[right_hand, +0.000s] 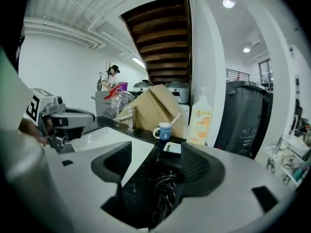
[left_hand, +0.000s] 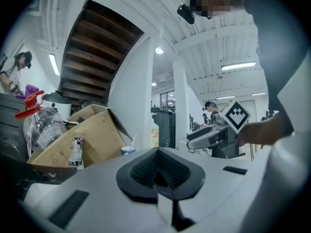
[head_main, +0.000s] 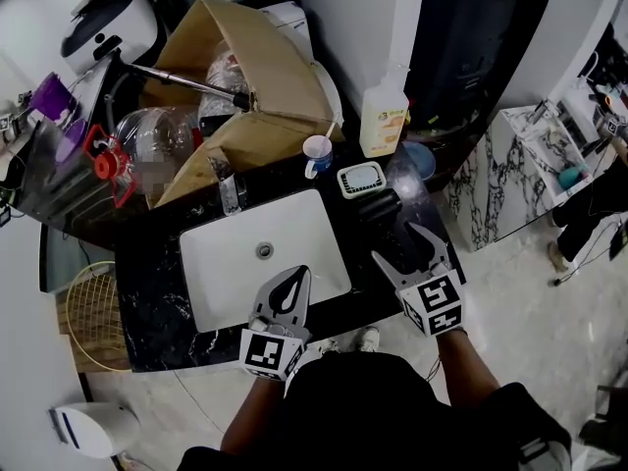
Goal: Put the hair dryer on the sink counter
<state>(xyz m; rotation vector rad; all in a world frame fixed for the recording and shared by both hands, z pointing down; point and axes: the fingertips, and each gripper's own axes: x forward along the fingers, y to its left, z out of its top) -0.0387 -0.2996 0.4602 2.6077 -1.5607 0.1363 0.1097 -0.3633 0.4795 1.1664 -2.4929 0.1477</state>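
Right of the white basin (head_main: 235,263), the black hair dryer (head_main: 386,222) lies by the black marble counter's (head_main: 157,283) edge. Right gripper (right_hand: 155,165) gapes, only its view showing the coiled cord (right_hand: 165,191); left gripper's (head_main: 297,281) closed tight.

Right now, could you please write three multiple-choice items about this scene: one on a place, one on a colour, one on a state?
1. Where does the hair dryer lie?
A. In the basin
B. On the black counter, right of the basin
C. Inside the cardboard box

2. What colour is the cap of the water jug?
A. Red
B. Green
C. Yellow

3. How do the jaws of the right gripper stand?
A. Shut on the mug
B. Apart, pressing on nothing
C. Shut on the tap

Key: 1 B, the dryer rests on the dark stone beside the basin. 2 A, the cap and handle are red. 3 B, the right gripper view shows a wide gap, with only the cord below it.
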